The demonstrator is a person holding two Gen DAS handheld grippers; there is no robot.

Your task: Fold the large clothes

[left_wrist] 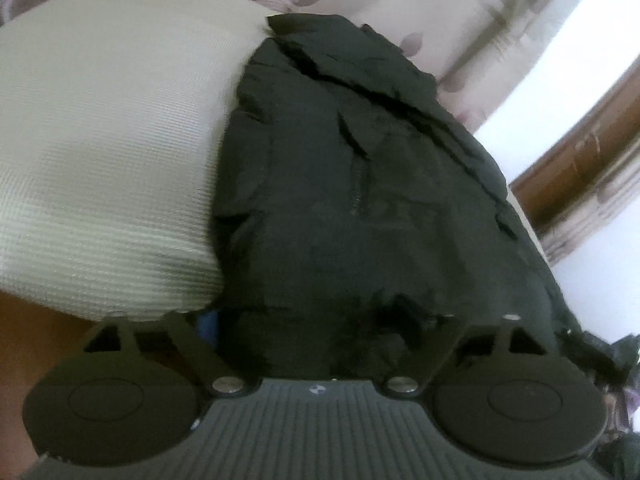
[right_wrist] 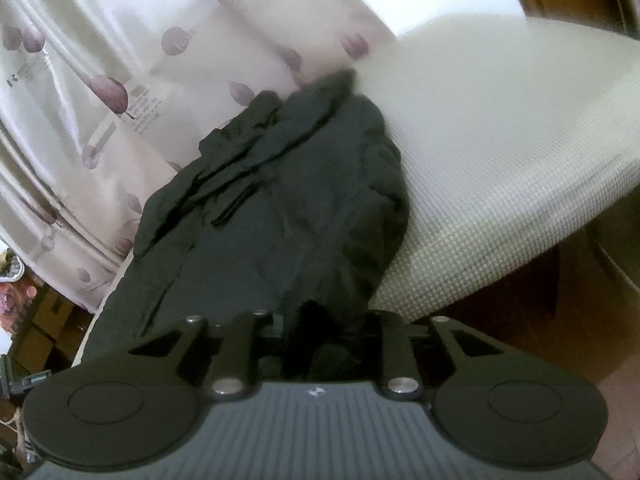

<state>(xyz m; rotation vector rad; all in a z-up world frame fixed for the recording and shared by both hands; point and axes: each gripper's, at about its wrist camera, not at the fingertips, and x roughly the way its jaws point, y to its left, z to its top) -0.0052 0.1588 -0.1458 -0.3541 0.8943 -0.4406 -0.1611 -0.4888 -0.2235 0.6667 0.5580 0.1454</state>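
Note:
A black padded jacket (left_wrist: 360, 184) lies on a cream woven mat (left_wrist: 104, 152), stretching away from me with its zip showing. My left gripper (left_wrist: 320, 332) is at the jacket's near edge; black fabric bunches between its fingers, which the cloth hides. In the right wrist view the same jacket (right_wrist: 280, 216) lies on the mat (right_wrist: 500, 168). My right gripper (right_wrist: 320, 332) sits at the near hem with dark cloth between its fingers, which are also mostly hidden.
A pale curtain with purple leaf print (right_wrist: 100, 92) hangs behind the jacket. A brown wooden frame (left_wrist: 592, 148) stands at the right in the left wrist view. Brown floor (right_wrist: 560, 340) lies below the mat's edge. Clutter (right_wrist: 16, 280) sits at far left.

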